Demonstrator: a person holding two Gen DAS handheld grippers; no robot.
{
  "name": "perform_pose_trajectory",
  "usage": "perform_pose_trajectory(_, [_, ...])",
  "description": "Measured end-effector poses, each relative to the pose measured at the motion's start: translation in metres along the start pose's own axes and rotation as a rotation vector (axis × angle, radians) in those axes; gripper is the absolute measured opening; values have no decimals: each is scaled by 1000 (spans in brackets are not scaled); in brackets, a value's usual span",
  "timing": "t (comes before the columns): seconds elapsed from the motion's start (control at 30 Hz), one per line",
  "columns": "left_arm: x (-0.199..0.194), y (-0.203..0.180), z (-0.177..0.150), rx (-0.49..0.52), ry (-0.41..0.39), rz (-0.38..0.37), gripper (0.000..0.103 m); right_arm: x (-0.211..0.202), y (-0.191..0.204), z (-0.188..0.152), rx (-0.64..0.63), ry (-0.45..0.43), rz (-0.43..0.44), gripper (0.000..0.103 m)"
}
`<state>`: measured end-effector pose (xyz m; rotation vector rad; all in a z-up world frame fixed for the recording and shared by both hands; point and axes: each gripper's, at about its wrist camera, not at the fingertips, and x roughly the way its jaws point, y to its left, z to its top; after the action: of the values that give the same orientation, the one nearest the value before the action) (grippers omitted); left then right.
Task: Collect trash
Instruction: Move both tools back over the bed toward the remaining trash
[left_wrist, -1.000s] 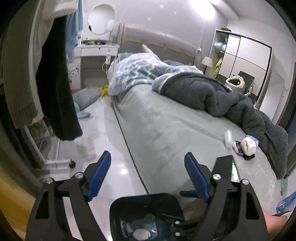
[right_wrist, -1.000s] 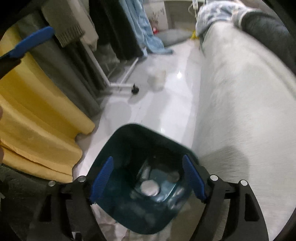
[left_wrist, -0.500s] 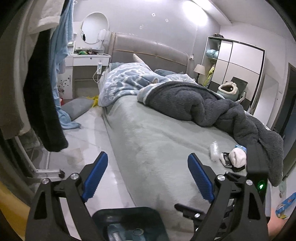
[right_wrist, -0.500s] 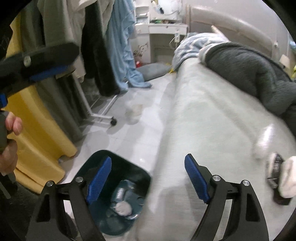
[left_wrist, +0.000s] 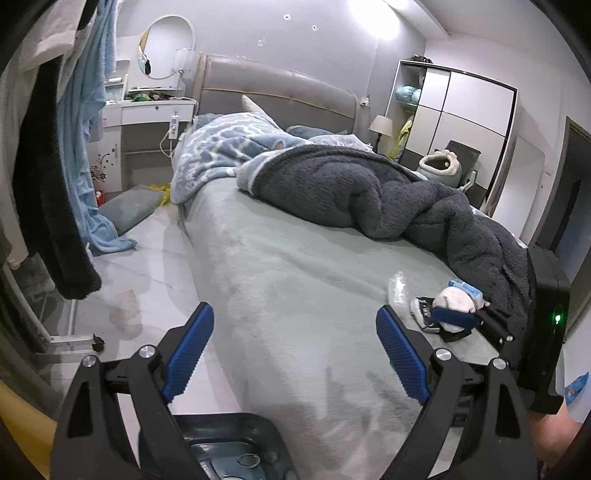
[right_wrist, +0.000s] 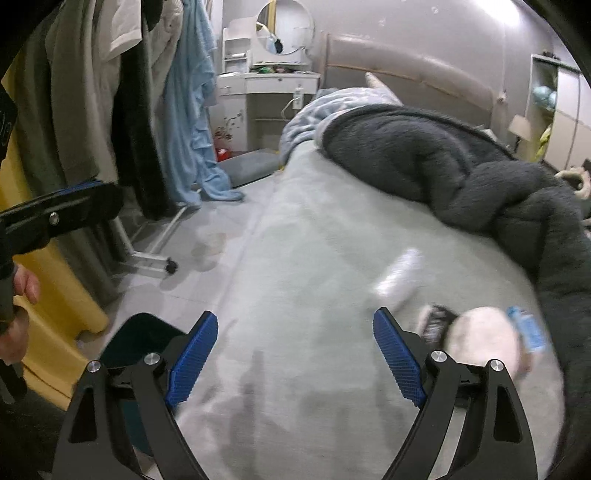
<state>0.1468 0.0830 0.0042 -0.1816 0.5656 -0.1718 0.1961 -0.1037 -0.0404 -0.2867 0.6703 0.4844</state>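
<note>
- At the far left, clothes (left_wrist: 55, 177) and a light blue towel (right_wrist: 192, 122) hang on a rack above the pale floor.
- Near left, on the floor beside the bed, stands a dark teal trash bin (left_wrist: 229, 446) with a few scraps in its bottom.
- The left gripper (left_wrist: 291, 354) is over the near edge of the bed; its jaws have just been opening and stand wide, with nothing between them.
- The grey-green bed (left_wrist: 295, 288) fills the middle; a dark grey blanket (left_wrist: 369, 192) is heaped along its far right side.
- The right gripper (right_wrist: 295, 354) has also just been opening and gapes wide and empty.
- To the right on the bed lies the trash: a clear plastic bottle (left_wrist: 397, 288), a dark wrapper (left_wrist: 423, 314) and a white crumpled wad (left_wrist: 454, 299), close together beside the blanket.
</note>
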Motion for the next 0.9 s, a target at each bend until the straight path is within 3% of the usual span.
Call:
perform_pose_trajectory(0.33, [21,-24,-3,-16,40,-50,91,-8,-46,-8,-18,-6,-158,87])
perform_pose_trajectory(0.47, [30,-34,-4,-17,53,-78,91,-7,-58,-12,-13,-2,-165,87])
perform_pose_trajectory(0.9, [83,-76,-3,90,98,-195,88,2,-89,-22,-12,48,-165,60])
